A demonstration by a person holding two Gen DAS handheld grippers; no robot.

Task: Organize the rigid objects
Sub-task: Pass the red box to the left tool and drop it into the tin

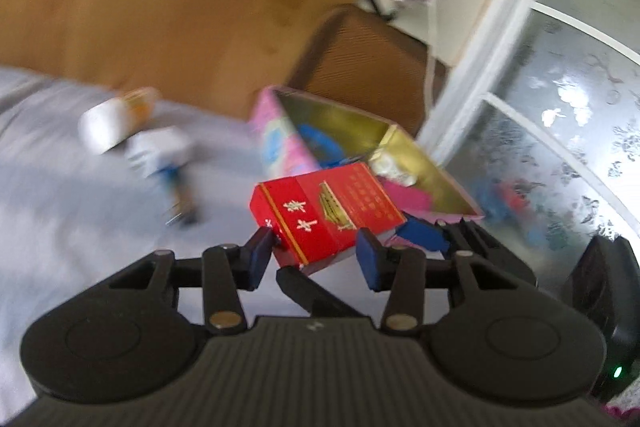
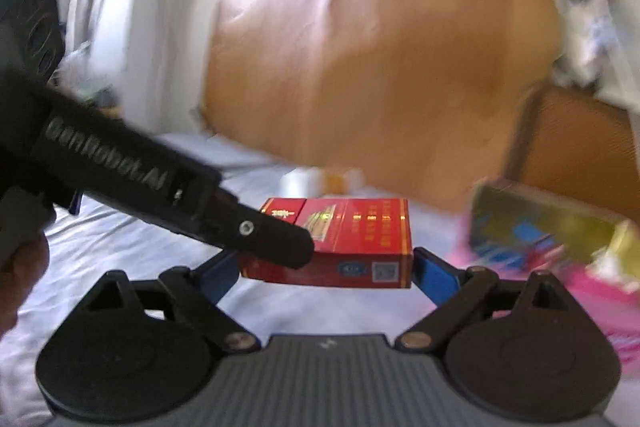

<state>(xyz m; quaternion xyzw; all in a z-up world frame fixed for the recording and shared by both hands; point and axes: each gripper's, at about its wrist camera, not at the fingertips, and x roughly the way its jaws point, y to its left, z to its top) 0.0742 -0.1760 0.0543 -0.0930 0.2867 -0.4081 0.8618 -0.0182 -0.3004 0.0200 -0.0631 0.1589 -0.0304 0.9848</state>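
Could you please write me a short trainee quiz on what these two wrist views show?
1. True or false: the red box is lying flat on the sheet.
2. The open pink tin is lined inside in: A) black, B) gold, C) white.
3. Whose blue pads press on the two short ends of the red box?

Key
1. False: it is held up off the sheet.
2. B.
3. The right claw.
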